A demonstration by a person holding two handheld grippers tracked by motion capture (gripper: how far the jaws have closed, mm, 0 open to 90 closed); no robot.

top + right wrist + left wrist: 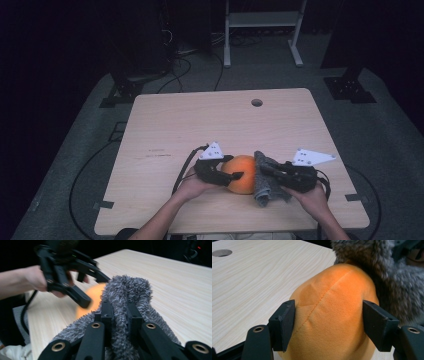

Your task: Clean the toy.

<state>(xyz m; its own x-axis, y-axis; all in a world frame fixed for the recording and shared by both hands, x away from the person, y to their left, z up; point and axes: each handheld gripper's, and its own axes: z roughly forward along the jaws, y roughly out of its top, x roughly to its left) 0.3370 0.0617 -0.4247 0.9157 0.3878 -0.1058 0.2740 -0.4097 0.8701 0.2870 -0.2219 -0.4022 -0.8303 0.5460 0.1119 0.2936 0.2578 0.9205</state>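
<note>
An orange plush ball (243, 175) rests on the wooden table (200, 120) near its front edge. My left gripper (236, 167) comes at it from the left, and its two black pads (285, 322) press against the ball's sides (332, 315). A grey fuzzy cloth (266, 190) lies against the ball's right side. My right gripper (263, 168) is shut on a fold of that cloth (127, 290), which bulges up between its jaws (120, 312). Beyond the fold, the ball (93, 293) shows as a blur.
A round cable hole (257, 102) sits near the table's far edge. Bare wood stretches across the back and left of the tabletop. Cables trail from both grippers off the front edge. A white frame (262, 30) and dark stands rise from the floor beyond.
</note>
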